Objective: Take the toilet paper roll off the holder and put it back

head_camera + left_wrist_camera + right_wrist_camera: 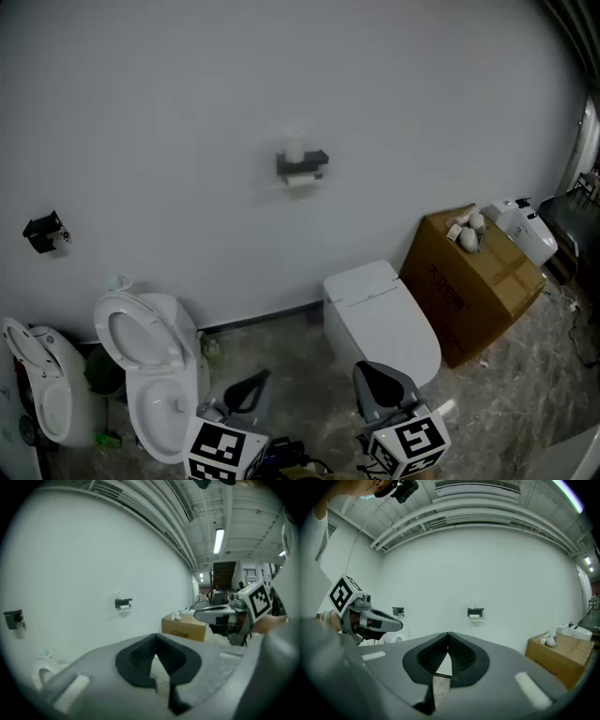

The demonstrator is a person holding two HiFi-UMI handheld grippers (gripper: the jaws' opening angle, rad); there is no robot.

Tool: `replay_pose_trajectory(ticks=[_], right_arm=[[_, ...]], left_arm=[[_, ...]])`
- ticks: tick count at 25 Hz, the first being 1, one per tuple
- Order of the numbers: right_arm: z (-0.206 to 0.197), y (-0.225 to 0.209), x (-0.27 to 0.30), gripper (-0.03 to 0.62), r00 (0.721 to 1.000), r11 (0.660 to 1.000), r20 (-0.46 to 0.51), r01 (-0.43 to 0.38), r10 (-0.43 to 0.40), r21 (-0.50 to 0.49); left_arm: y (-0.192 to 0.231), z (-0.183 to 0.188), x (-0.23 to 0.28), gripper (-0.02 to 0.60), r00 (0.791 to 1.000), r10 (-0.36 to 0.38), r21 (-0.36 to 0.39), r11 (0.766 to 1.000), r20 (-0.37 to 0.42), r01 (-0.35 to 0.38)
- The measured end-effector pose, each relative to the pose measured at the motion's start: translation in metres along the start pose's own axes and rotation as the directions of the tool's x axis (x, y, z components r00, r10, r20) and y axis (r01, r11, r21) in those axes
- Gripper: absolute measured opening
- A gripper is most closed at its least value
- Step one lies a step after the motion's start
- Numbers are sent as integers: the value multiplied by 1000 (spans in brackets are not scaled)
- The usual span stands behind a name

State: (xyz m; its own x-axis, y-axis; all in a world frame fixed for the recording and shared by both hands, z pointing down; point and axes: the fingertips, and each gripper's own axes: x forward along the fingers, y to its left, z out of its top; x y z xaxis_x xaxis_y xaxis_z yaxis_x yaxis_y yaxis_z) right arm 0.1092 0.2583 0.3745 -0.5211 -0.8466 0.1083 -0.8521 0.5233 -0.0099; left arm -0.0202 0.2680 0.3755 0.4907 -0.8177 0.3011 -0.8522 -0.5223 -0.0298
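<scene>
You are at the approach, with nothing touched: the toilet paper roll (301, 183) sits on the holder (302, 165) high on the wall (187, 112), hanging just under its black shelf. Both grippers are well below the holder and well short of it. The left gripper (258, 382) and the right gripper (367, 375) each have their fingers clenched tip to tip with nothing between them. Release the fingers of whichever one you mean to use before you close in, not at the last instant beside the roll. The right gripper view has the holder almost straight above its fingers, which makes that hand the likelier choice; hold the holder centred there as you go up. Mind the closed toilet (380, 319) standing below the holder and a little to its right, since you will probably have to lean over it, and the cardboard box (473, 277) further right. Don't drift toward the smaller black fixture (42, 232) far to the left of the holder; it is not your target. From here I can't tell which side of the holder the roll slides off, so read that once close. Then take the roll lightly across its soft body and draw it off sideways rather than tugging outward. A small white thing (294, 148) stands on top of the holder; avoid knocking it.
</scene>
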Motion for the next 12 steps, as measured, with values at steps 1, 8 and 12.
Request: replay_pose_trajectory(ticks=[1, 8, 12], right_arm=[[0, 0, 0, 5, 1000, 1000, 0, 0, 0, 0], [0, -2, 2, 5, 1000, 1000, -2, 1, -1, -3], [0, -3, 3, 5, 1000, 1000, 2, -1, 1, 13]], left_arm=[[0, 0, 0, -6, 1000, 0, 0, 1000, 1, 0], [1, 1, 3, -6, 1000, -3, -4, 1000, 0, 3], [1, 1, 3, -6, 1000, -2, -5, 1000, 2, 2]])
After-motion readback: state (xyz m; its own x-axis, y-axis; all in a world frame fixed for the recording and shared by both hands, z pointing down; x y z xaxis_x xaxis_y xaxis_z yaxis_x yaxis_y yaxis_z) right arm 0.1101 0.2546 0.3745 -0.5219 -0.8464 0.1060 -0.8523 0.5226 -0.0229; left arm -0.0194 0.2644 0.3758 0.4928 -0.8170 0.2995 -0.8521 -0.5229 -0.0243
